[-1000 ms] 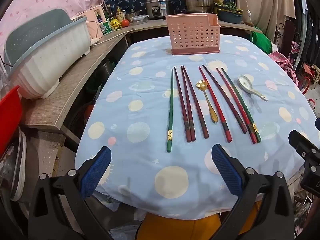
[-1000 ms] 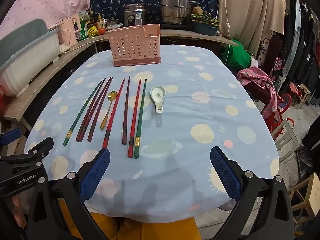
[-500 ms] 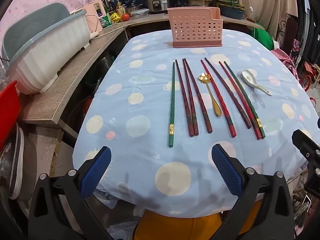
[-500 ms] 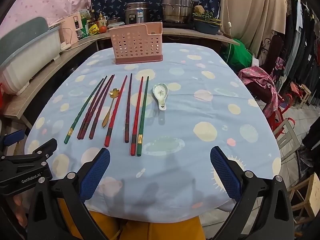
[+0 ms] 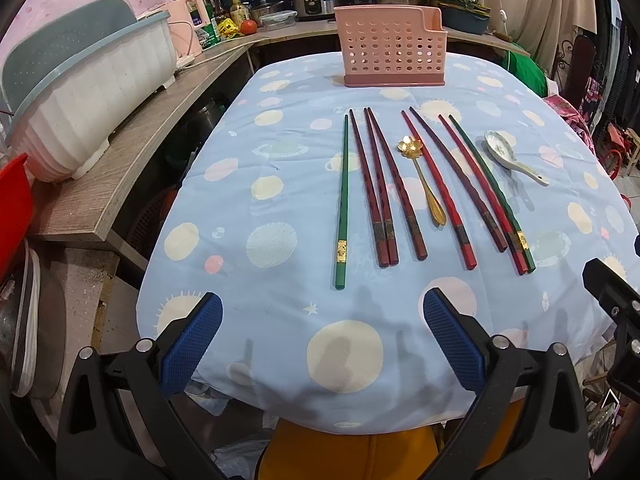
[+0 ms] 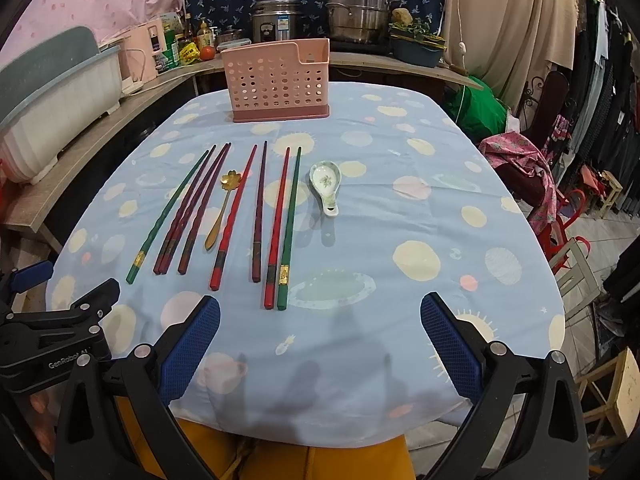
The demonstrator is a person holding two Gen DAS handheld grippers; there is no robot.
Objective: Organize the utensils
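Several red, dark and green chopsticks (image 5: pixel 412 184) (image 6: pixel 240 212) lie side by side on the blue spotted tablecloth (image 5: pixel 280 168). Among them rests a gold flower-headed spoon (image 5: pixel 424 178) (image 6: pixel 222 208), and to their right a white ceramic spoon (image 5: pixel 508 156) (image 6: pixel 326 184). A pink perforated utensil holder (image 5: pixel 394 52) (image 6: pixel 280 80) stands upright at the table's far end. My left gripper (image 5: pixel 320 340) hangs open over the near table edge, short of the green chopstick (image 5: pixel 342 200). My right gripper (image 6: pixel 320 336) is open too, near the front edge, with nothing between its fingers.
A wooden counter (image 5: pixel 132 136) runs along the left with a white-and-teal dish rack (image 5: pixel 88 88). Pots, a rice cooker (image 6: pixel 276 20) and bottles line the back counter. Chairs and clothing (image 6: pixel 532 168) crowd the right side. The left gripper's body (image 6: pixel 52 344) shows at lower left in the right wrist view.
Both grippers have edged forward toward the utensils, so the chopsticks and holder appear a little closer. Nothing on the table has moved; both stay open.
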